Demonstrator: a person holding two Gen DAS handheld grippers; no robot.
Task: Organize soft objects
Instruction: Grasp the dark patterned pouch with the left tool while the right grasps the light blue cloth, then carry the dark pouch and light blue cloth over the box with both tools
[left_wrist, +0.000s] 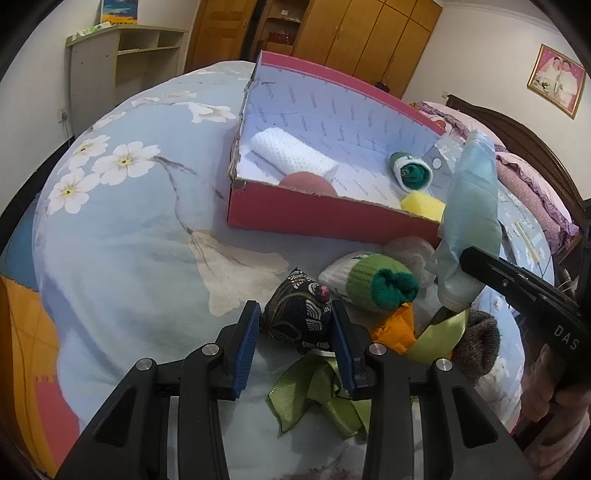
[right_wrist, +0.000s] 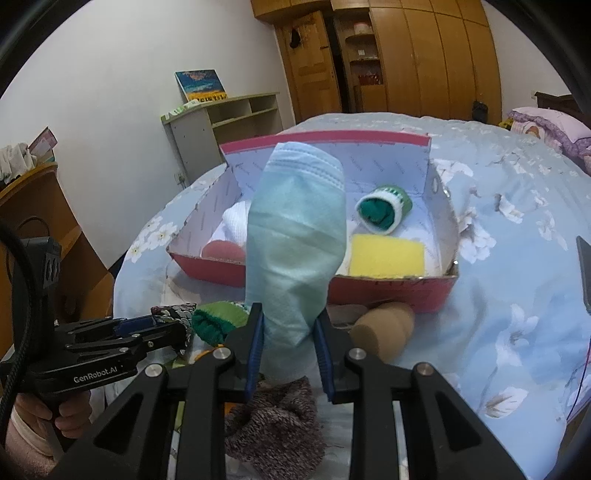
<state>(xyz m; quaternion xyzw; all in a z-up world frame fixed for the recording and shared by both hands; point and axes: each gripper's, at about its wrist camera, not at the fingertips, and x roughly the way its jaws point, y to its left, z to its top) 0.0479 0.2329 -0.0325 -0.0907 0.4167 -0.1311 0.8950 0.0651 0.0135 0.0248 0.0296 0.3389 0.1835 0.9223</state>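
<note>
Your right gripper (right_wrist: 288, 332) is clamped on the lower end of a light blue face mask (right_wrist: 295, 236), which stands up limp between the pads in front of the red cardboard box (right_wrist: 388, 291); your left gripper (left_wrist: 295, 325) is clenched around a dark patterned pouch (left_wrist: 299, 317) lying on the floral bedspread (left_wrist: 129, 229) near the box. The box already holds a white knit roll (left_wrist: 291, 155), a green-and-white rolled sock (left_wrist: 412, 171), a yellow sponge (left_wrist: 421, 206) and a pink round item (left_wrist: 308, 184). Expect the mask to be the main hazard: it is held by one narrow end only, so a quick swing toward the box may let it slide out of the pads or fold and catch on the torn front wall. Lift it clear of the rim before you release. Note that a second rolled sock (left_wrist: 373, 282), an orange cloth (left_wrist: 395, 328), a green ribbon (left_wrist: 321, 398), a grey knit piece (right_wrist: 273, 421) and a tan foam piece (right_wrist: 384, 328) lie crowded around both grippers; the ribbon lies close under the pouch and may be dragged up with it. Keep the two grippers apart on the way to the box, since they work close together and could collide over the pile.
</note>
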